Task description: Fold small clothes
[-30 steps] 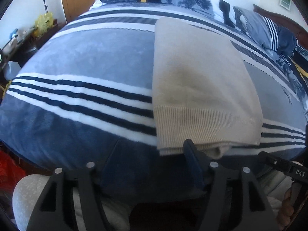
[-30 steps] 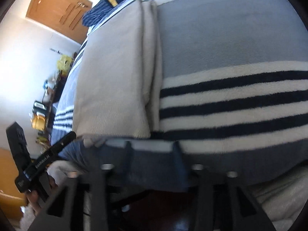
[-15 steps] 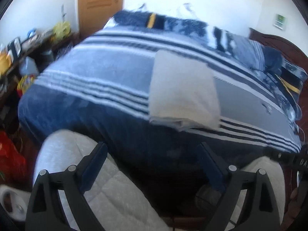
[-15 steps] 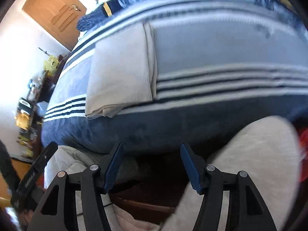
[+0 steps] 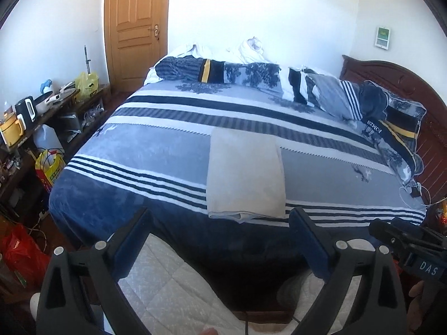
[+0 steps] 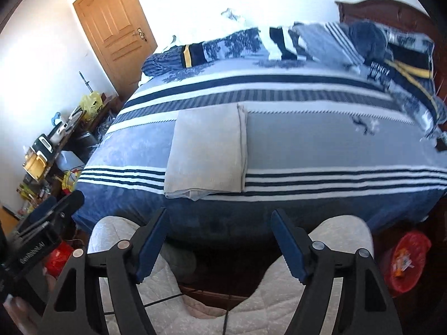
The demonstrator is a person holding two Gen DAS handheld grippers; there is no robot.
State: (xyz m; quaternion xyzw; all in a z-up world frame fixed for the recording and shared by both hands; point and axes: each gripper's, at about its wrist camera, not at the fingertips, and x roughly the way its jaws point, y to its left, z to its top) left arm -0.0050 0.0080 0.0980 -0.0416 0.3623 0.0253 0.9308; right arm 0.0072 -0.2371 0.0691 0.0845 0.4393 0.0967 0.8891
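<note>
The left claw (image 5: 220,233) hangs off the near edge of the bed (image 5: 156,150), its jaws wide and opening further with nothing between them; beneath it are the person's knees in pale quilted trousers (image 5: 167,284). Ahead of this claw, just past the fingertips and a little toward its right finger, the beige knitted garment (image 5: 245,173) lies folded into a long flat rectangle on the striped blue, grey and white blanket, its ribbed hem nearest the bed's edge. The right claw (image 6: 219,230) likewise hangs clear of the bed over the trousers (image 6: 315,273), jaws spread and opening, empty. From it, the folded garment (image 6: 206,150) sits ahead and toward its left finger, apart from both blue pads. Beyond the garment, at the far side of the bed, pillows and rumpled bedding (image 5: 335,95) pile against a dark wooden headboard (image 5: 391,75). Off to the left claw's left stand a cluttered shelf (image 5: 42,106) and a wooden door (image 5: 137,28).
</note>
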